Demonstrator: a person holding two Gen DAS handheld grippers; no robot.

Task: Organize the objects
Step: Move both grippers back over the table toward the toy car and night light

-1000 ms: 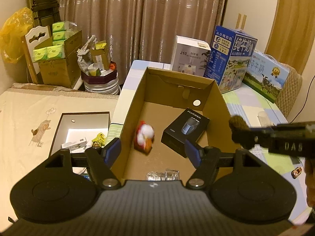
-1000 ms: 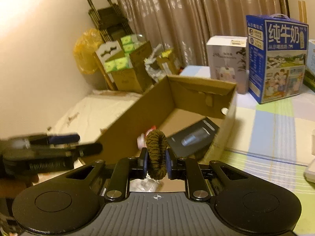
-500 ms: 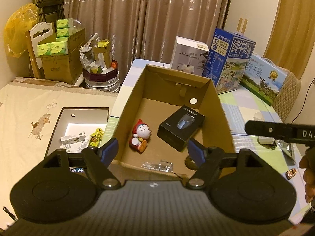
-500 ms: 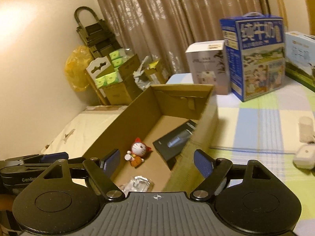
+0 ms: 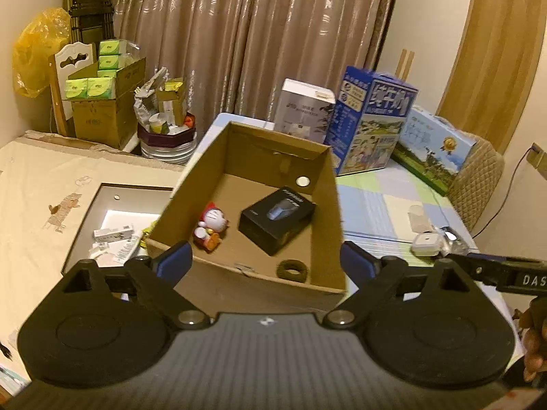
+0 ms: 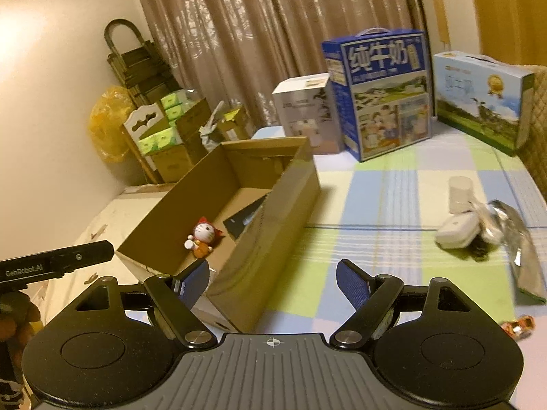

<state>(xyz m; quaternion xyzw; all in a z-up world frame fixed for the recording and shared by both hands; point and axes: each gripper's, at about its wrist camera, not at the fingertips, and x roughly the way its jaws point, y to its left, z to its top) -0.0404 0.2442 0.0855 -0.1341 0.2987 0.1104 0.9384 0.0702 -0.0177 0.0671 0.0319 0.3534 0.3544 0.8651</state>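
An open cardboard box (image 5: 328, 212) (image 6: 277, 218) stands on the checked table. Inside lie a brown hair tie (image 5: 292, 271) near the front right corner, a red and white cat figure (image 5: 210, 225) (image 6: 202, 237) and a black product box (image 5: 277, 218) (image 6: 244, 220). My left gripper (image 5: 265, 263) is open and empty, in front of the box's near wall. My right gripper (image 6: 273, 282) is open and empty, just right of the box over the table.
On the table to the right lie a small white case (image 6: 456, 230), a white cylinder (image 6: 461, 194), a silver foil pouch (image 6: 523, 249) and a small orange toy car (image 6: 518, 326). Milk cartons (image 6: 383, 92) and a white carton (image 6: 304, 109) stand at the back. A grey tray (image 5: 99, 218) lies left of the box.
My right gripper opened and let the hair tie drop into the box, then drew back to the right. My left gripper backed away from the box.
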